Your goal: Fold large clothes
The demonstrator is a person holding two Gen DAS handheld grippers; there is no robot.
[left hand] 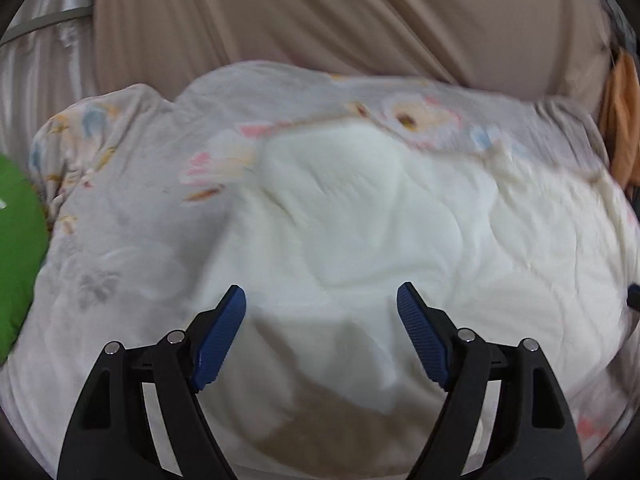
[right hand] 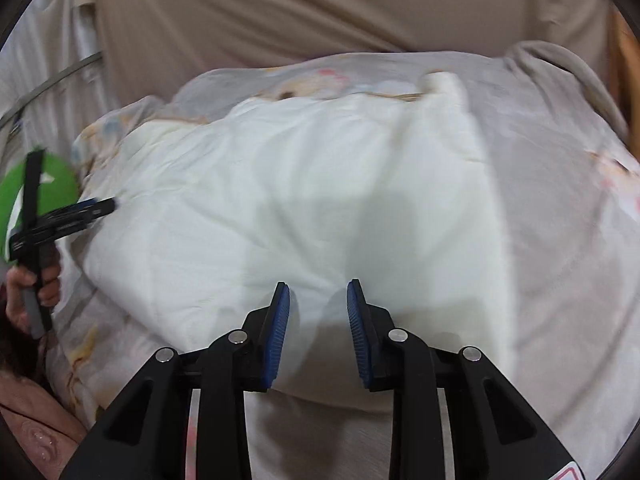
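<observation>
A large quilt lies in a heap on a bed, its white underside [left hand: 360, 220] turned up over its grey flowered side [left hand: 132, 200]. My left gripper [left hand: 321, 294] is open and empty just above the white side. In the right wrist view the white fold [right hand: 300, 200] covers the flowered side [right hand: 560, 220]. My right gripper [right hand: 318, 288] is open with a narrower gap, empty, above the near edge of the white fold. The left gripper [right hand: 106, 204] shows at the far left of that view, held by a hand, its tips at the white fold's left edge.
A beige sheet [left hand: 320, 12] covers the bed behind the quilt. A green object [left hand: 16, 248] lies at the left, also in the right wrist view [right hand: 52, 184]. An orange cloth [left hand: 624, 120] hangs at the right. White striped fabric [left hand: 36, 60] is at the far left.
</observation>
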